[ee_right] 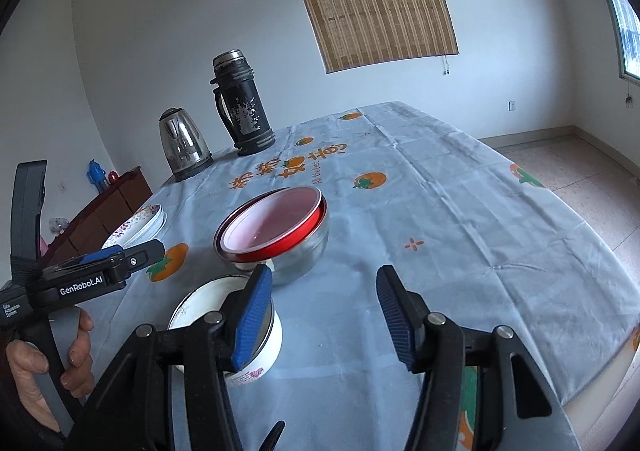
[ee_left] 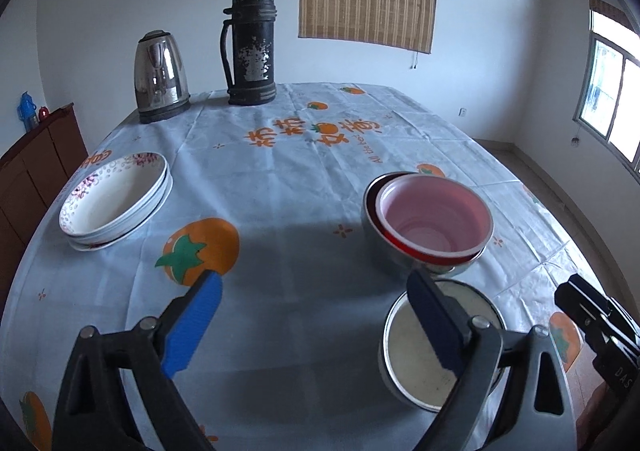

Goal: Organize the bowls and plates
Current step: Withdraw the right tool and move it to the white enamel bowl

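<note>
The table (ee_left: 304,179), under a pale blue persimmon-print cloth, fills both views. At its far edge, about 11 o'clock in the left wrist view, stand a black thermos (ee_left: 250,47) and a steel electric kettle (ee_left: 160,77). A stack of floral plates (ee_left: 114,201) sits at 9 o'clock. At 3 o'clock, a red bowl with a pink inside (ee_left: 434,223) nests in a steel bowl (ee_right: 304,251). Just nearer, at 5 o'clock, a white enamel bowl (ee_left: 416,355) stands alone, apart from the nest.

The left gripper (ee_left: 314,307) hangs released, fingers wide, over bare cloth. The right gripper (ee_right: 324,315) is also spread and empty, its left finger (ee_right: 254,315) over the enamel bowl's rim.

Stacking looks nearly finished; the enamel bowl seems the last loose piece. The next move likely calls for pinching its rim wall and lifting it into the pink bowl.
</note>
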Demonstrator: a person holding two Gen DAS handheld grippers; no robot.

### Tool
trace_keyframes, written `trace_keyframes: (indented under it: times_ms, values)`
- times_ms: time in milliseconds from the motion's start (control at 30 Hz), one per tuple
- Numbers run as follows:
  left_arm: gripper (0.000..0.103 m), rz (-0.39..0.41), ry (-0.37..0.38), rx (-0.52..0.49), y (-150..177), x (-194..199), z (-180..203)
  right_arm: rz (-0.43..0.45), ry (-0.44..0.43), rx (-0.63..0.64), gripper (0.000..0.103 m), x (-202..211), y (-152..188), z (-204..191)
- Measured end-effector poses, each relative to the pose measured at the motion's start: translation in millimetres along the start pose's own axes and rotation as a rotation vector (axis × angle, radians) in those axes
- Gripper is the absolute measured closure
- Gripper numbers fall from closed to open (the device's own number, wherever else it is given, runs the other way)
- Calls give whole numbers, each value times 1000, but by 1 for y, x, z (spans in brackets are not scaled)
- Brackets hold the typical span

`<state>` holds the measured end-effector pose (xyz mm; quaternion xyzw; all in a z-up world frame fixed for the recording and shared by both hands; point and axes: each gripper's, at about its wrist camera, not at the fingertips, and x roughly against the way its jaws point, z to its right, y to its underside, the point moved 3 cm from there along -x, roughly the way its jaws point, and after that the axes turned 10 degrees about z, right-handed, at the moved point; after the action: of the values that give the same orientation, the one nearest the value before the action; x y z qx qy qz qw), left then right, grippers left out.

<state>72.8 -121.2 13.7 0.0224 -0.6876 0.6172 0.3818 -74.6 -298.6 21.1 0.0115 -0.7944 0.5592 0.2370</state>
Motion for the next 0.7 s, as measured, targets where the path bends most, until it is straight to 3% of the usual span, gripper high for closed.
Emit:
trace_keyframes:
  times_ms: [100,700]
  values:
    - [8,3,-34,-21,7,4,0,-3,7,-6,46,7,9,0]
    - [8,56,-66,-54,19,36,1,43,-3,-7,46,48,20,-17]
